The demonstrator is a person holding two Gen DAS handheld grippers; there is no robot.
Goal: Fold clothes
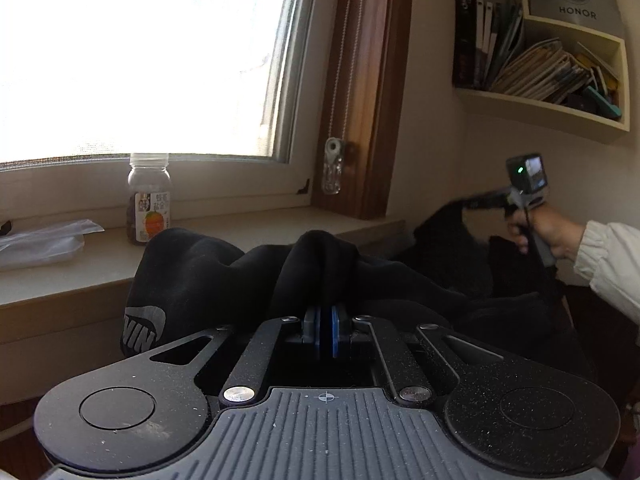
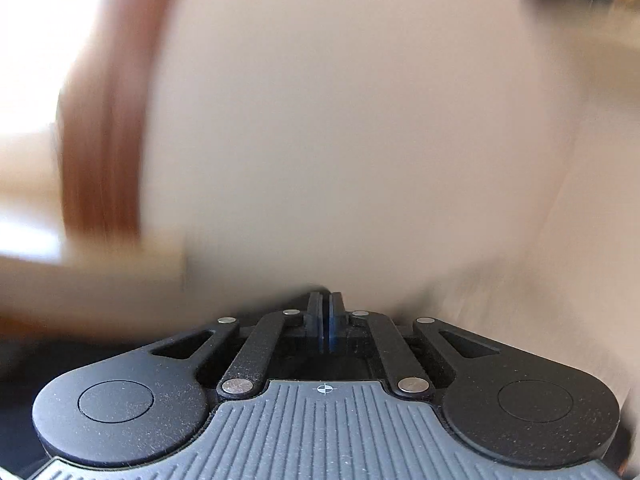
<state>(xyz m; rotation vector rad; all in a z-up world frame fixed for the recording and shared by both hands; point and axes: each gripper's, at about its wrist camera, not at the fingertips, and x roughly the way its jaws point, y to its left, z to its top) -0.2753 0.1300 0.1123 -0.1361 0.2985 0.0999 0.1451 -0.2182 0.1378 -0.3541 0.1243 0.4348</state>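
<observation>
Right in front, my left gripper (image 1: 325, 330) pinches a fold of the black top (image 1: 248, 280), which hangs by the sill. My right gripper (image 2: 325, 326) is squeezed tight, pads together. Farther back stands a bottle (image 1: 149, 200).

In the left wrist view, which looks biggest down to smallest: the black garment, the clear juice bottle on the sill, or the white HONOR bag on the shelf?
1. Black fabric garment, though it is nearest the camera.
2. White HONOR paper bag.
3. Clear plastic juice bottle, looking only slightly smaller than the bag.
</observation>
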